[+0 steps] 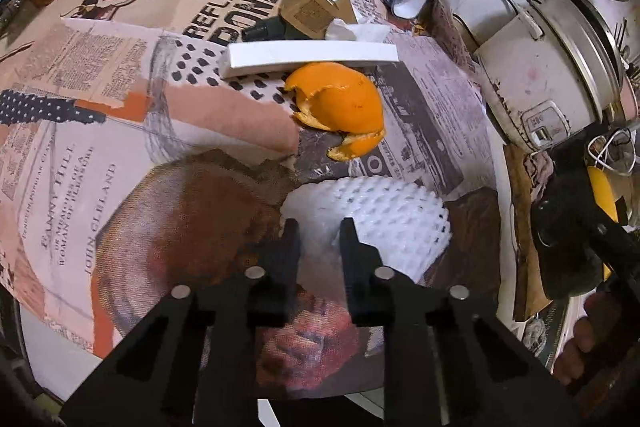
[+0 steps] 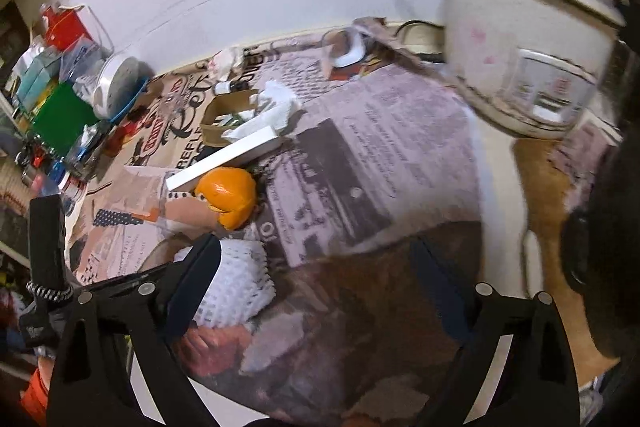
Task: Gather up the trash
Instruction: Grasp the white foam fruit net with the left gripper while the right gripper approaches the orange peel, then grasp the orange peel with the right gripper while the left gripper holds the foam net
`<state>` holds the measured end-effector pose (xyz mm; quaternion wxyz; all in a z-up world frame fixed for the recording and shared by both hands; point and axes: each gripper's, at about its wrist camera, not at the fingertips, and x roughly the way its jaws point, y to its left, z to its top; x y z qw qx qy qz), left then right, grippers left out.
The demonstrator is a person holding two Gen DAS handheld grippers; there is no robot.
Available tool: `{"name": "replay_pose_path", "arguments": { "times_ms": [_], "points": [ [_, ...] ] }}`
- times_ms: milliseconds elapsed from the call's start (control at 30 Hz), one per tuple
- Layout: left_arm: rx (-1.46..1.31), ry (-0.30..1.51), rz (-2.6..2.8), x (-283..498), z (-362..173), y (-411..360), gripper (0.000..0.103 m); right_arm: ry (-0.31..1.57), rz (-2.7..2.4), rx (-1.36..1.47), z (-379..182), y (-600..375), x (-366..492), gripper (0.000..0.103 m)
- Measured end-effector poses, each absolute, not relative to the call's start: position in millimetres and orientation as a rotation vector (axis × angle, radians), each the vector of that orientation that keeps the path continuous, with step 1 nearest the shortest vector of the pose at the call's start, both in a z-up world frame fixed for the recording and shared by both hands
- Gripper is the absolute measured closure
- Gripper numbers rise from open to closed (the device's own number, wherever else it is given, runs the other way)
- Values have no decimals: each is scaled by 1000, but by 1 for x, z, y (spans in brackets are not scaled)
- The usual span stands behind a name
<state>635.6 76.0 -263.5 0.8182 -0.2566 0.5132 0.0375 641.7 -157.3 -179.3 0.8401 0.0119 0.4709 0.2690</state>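
**Pinching the foam fruit net at the near edge of the table**

Reaching down at the bottom centre of the left wrist view, the left gripper (image 1: 319, 227) has its jaws drawn narrow on the near edge of the white foam fruit net (image 1: 384, 223), which is squeezed between the fingertips. Gripping the rim probably suits such a soft, springy thing. The net is a puffy white mesh sleeve, dimpled all over, lying on the newspaper-print tablecloth (image 1: 80, 131). Just above it in the frame sits a curled orange peel (image 1: 340, 107), bright outside and torn at the edges, with a white strip (image 1: 312, 57) above that. The right gripper (image 2: 320, 259) hangs wide open and empty over the cloth, the net beside its left finger, likely readied for more trash.
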Motion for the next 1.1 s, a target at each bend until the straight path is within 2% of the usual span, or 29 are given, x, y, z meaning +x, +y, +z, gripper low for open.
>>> {"name": "replay_pose_path", "arguments": {
  "times_ms": [267, 367, 467, 667, 767, 933, 1100],
  "points": [
    [-465, 1004, 248, 618, -232, 110, 88, 1047, 671, 45, -199, -109, 674, 13],
    [-415, 983, 331, 607, -223, 124, 89, 1075, 706, 48, -212, -88, 687, 17],
    [-405, 962, 397, 597, -219, 137, 89, 1103, 730, 36, -227, -70, 697, 24],
    [-428, 939, 481, 584, -218, 149, 89, 1182, 773, 29, -254, -48, 710, 47],
    [-434, 927, 500, 579, -216, 148, 89, 1216, 825, 13, -265, -40, 706, 70],
    [-408, 918, 519, 576, -212, 138, 89, 1183, 821, -20, -262, -43, 699, 78],
    [-409, 905, 493, 573, -207, 133, 89, 1170, 804, -38, -252, -54, 688, 81]
  ]
}}
